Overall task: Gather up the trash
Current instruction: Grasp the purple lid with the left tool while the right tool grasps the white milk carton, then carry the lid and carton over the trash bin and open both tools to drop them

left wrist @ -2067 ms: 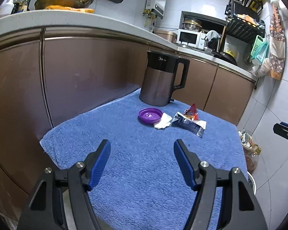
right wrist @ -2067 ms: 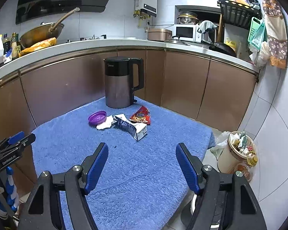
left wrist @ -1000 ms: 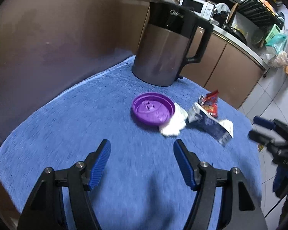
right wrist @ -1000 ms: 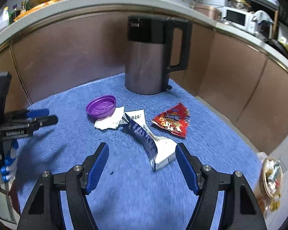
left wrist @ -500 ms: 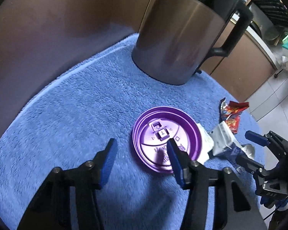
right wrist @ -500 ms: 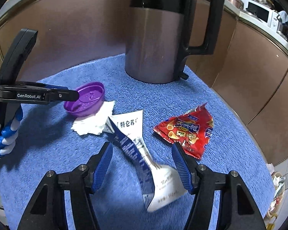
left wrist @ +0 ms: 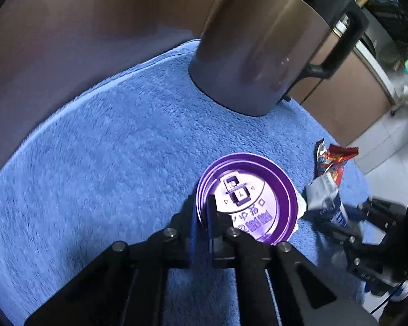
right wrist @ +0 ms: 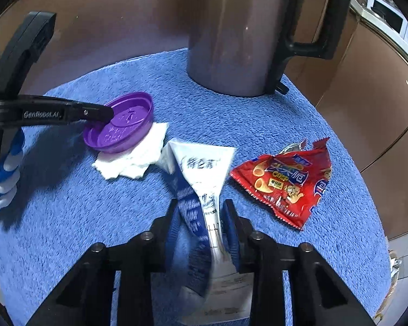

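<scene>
A purple plastic cup lid (left wrist: 254, 198) lies on the blue towel (left wrist: 108, 163), partly over a crumpled white tissue (right wrist: 133, 160). My left gripper (left wrist: 201, 214) is shut on the lid's near rim; it also shows in the right wrist view (right wrist: 106, 114), with the lid (right wrist: 125, 125). A blue-and-white carton (right wrist: 204, 209) lies flattened on the towel. My right gripper (right wrist: 201, 217) has closed its fingers against both sides of the carton. A red snack wrapper (right wrist: 288, 179) lies to the right of the carton. In the left wrist view the carton (left wrist: 326, 198) and the wrapper (left wrist: 331, 160) lie right of the lid.
A steel and black electric kettle (right wrist: 244, 35) stands on the towel just behind the trash, also in the left wrist view (left wrist: 266, 40). Brown cabinet fronts (right wrist: 108, 27) rise behind the towel. The towel's right edge (right wrist: 378, 244) drops to a tiled floor.
Both grippers have moved forward and down to the trash and closed. The left one has pinched the purple lid's rim. The right one has closed around the carton.
</scene>
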